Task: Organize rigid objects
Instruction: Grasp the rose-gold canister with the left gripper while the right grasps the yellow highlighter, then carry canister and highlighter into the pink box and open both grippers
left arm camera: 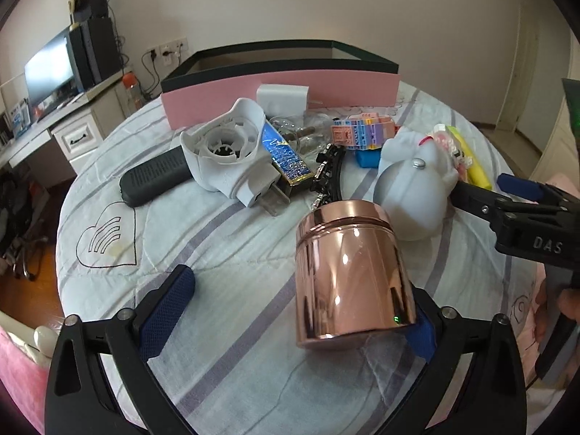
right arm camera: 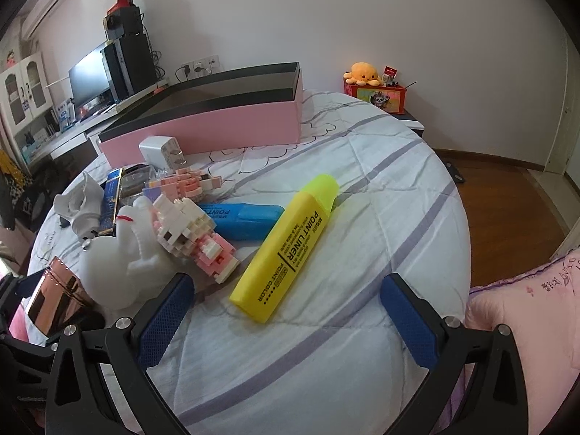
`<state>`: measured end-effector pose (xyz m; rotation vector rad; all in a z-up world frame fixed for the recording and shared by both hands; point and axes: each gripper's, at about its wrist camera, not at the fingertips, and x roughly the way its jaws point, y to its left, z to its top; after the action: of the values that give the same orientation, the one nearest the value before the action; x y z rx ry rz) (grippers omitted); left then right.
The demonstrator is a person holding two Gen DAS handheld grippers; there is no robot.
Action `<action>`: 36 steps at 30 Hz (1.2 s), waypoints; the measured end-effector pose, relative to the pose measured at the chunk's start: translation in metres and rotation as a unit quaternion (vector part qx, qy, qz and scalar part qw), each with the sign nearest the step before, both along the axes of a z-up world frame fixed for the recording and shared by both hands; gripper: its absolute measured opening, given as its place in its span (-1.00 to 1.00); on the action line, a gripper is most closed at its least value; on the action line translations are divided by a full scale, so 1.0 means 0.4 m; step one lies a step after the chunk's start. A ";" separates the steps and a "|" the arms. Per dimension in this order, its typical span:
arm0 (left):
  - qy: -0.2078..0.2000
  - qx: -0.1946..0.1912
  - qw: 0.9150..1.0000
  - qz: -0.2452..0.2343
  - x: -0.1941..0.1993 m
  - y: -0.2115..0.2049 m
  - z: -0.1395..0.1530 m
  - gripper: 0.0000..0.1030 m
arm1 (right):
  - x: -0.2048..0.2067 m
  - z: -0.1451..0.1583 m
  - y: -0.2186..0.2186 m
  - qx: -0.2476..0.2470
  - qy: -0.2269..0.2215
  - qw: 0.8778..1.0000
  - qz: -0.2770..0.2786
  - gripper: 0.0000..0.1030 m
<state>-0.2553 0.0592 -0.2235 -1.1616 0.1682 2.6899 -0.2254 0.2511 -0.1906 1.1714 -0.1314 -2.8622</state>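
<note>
Left tool (left arm camera: 293, 311): fingers spread, rose-gold canister (left arm camera: 349, 275) standing upright between them, against the right pad and apart from the left pad. Right tool (right arm camera: 288, 320): fingers spread wide over bare striped bedsheet (right arm camera: 362, 181), holding nothing; yellow highlighter (right arm camera: 286, 248) lies just ahead. Pink box (left arm camera: 279, 96), open-topped, sits at the far side of the bed. Left view only: grey remote (left arm camera: 156, 175), white plastic housing (left arm camera: 224, 148), black hair clip (left arm camera: 328, 172). Right view only: blue highlighter (right arm camera: 241, 219), pink-and-white brick figure (right arm camera: 195, 235), orange plush (right arm camera: 362, 72) on a side cabinet. Both views: white rabbit figure (right arm camera: 125, 257), white charger (left arm camera: 282, 96).
</note>
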 end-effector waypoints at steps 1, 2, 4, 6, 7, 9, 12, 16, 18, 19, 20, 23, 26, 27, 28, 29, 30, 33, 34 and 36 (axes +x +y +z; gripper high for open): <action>0.003 0.004 1.000 -0.006 0.005 0.001 0.003 0.68 | 0.001 -0.002 0.002 0.000 0.002 1.000 0.003 1.00; 0.006 0.008 1.000 -0.012 0.009 0.003 0.008 0.42 | 0.001 -0.004 0.003 0.001 0.002 1.000 0.005 1.00; 0.009 0.013 1.000 -0.024 0.011 0.006 0.016 -0.05 | 0.003 -0.008 0.004 0.006 0.004 1.000 0.010 1.00; 0.005 0.012 1.000 -0.025 0.005 0.005 0.020 -0.09 | 0.000 -0.010 -0.001 0.017 0.001 1.000 0.015 1.00; 0.002 0.015 1.000 -0.025 0.004 0.003 0.022 -0.09 | -0.001 -0.012 -0.004 0.024 0.000 1.000 0.018 1.00; -0.001 0.018 1.000 -0.021 0.001 -0.001 0.025 -0.09 | -0.002 -0.012 -0.008 0.031 -0.004 0.999 0.023 1.00; -0.004 0.015 1.000 -0.021 0.005 -0.005 0.031 -0.09 | -0.003 0.000 0.012 0.003 -0.006 1.000 0.026 1.00; 0.002 0.016 1.000 -0.023 0.015 -0.017 0.048 -0.09 | -0.008 0.010 0.033 -0.029 -0.001 0.999 0.013 1.00; 0.006 0.016 1.000 -0.024 0.018 -0.025 0.058 -0.09 | -0.018 0.009 0.029 -0.019 -0.002 1.000 0.014 0.97; 0.008 0.017 1.000 -0.024 0.019 -0.027 0.063 -0.09 | -0.025 0.006 0.024 -0.008 -0.006 1.000 0.013 0.84; 0.010 0.017 0.999 -0.026 0.019 -0.030 0.068 -0.09 | -0.028 0.005 0.022 0.003 -0.007 1.000 0.010 0.77; 0.013 0.023 0.999 -0.027 0.022 -0.035 0.076 -0.09 | -0.040 0.009 0.028 0.021 -0.014 1.000 0.001 0.39; 0.017 0.023 0.999 -0.030 0.026 -0.038 0.083 -0.09 | -0.041 0.019 0.045 0.021 -0.018 1.000 -0.006 -0.07; 0.018 0.023 0.999 -0.031 0.026 -0.038 0.084 -0.09 | -0.042 0.020 0.051 0.021 -0.019 1.000 -0.007 -0.18; 0.018 0.025 0.999 -0.031 0.026 -0.039 0.085 -0.09 | -0.047 0.019 0.054 0.020 -0.020 1.000 -0.005 -0.19; 0.019 0.026 0.999 -0.033 0.025 -0.039 0.087 -0.09 | -0.050 0.020 0.054 0.023 -0.017 1.000 -0.003 -0.19; 0.019 0.026 0.999 -0.032 0.024 -0.039 0.088 -0.09 | -0.056 0.017 0.051 0.028 -0.019 0.999 0.000 -0.20; 0.023 0.030 0.999 -0.032 0.020 -0.041 0.095 -0.09 | -0.070 0.013 0.042 0.037 -0.021 0.999 0.012 -0.24; 0.024 0.031 0.999 -0.031 0.019 -0.042 0.098 -0.09 | -0.074 0.014 0.041 0.036 -0.021 0.999 0.018 -0.38; 0.028 0.032 0.999 -0.031 0.016 -0.041 0.107 -0.09 | -0.073 0.018 0.038 0.032 -0.024 0.999 0.032 -0.48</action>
<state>-0.2488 0.0427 -0.1807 -1.0467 0.1242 2.6545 -0.2547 0.2665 -0.1835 1.2333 -0.0039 -2.8037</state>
